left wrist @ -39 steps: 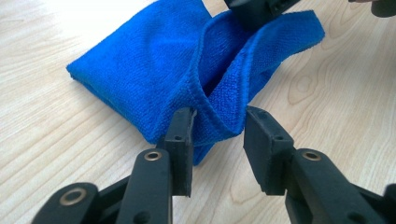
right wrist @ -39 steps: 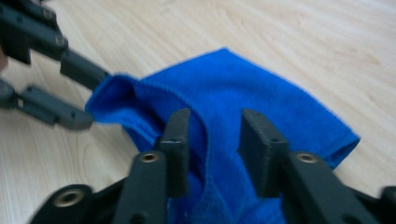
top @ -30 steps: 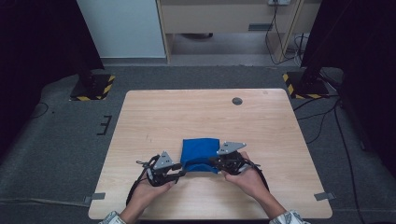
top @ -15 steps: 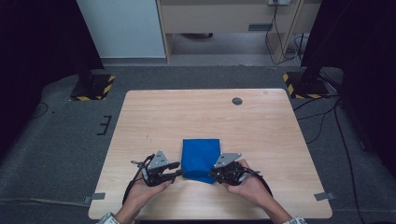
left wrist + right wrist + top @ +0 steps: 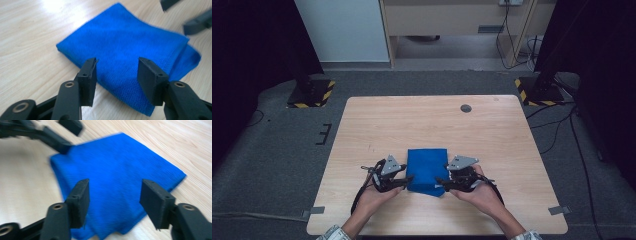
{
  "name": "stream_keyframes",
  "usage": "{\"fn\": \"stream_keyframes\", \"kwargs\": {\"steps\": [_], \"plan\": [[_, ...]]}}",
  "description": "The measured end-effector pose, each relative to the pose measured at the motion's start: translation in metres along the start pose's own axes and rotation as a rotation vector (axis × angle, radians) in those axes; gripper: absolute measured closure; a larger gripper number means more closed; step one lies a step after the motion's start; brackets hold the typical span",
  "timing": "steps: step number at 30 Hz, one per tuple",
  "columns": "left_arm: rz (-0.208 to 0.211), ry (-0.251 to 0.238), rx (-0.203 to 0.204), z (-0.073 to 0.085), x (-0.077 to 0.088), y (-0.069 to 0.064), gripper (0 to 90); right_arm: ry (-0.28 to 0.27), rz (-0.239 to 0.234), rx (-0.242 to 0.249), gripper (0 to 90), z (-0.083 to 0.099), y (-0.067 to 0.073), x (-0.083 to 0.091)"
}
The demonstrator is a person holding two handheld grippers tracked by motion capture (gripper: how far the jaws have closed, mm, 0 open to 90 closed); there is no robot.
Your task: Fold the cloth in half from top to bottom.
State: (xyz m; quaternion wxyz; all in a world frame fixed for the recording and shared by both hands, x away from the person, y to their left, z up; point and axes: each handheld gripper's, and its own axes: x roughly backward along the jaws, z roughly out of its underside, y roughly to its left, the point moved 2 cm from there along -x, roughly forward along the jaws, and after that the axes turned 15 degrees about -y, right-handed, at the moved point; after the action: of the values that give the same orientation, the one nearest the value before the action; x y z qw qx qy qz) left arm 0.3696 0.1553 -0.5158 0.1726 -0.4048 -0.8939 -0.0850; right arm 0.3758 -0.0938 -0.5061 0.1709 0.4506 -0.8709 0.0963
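A blue cloth [image 5: 427, 169] lies folded into a flat rectangle on the wooden table [image 5: 422, 120], near its front edge. My left gripper [image 5: 406, 180] is at the cloth's near left edge and my right gripper [image 5: 440, 184] at its near right corner. Both have just been opening. In the left gripper view my left gripper [image 5: 117, 75] stands open, the cloth [image 5: 125, 42] lying beyond the pads. In the right gripper view my right gripper [image 5: 115, 200] stands open over the cloth [image 5: 117, 165]. No pad presses on the cloth.
A small dark round spot [image 5: 466, 108] sits in the tabletop at the far right. Bare wood runs around the cloth on every side. Black stand bases [image 5: 311, 93] with yellow-striped edges rest on the grey floor beyond the table's far corners.
Both grippers let go of the cloth's near edge and their jaws opened. The cloth now lies flat and folded. The hands drew slightly toward the table's front edge.
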Motion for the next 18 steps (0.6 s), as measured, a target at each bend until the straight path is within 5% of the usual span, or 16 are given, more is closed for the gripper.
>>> {"fn": "stream_keyframes", "kwargs": {"steps": [8,18], "plan": [[-0.008,0.07,-0.056,0.012,-0.005,-0.004,46.4,0.093,0.058,0.047,30.9,0.018,-0.004,-0.015],[-0.048,0.032,-0.029,0.005,-0.008,0.003,22.3,0.028,0.066,-0.017,13.8,0.013,-0.015,-0.014]]}}
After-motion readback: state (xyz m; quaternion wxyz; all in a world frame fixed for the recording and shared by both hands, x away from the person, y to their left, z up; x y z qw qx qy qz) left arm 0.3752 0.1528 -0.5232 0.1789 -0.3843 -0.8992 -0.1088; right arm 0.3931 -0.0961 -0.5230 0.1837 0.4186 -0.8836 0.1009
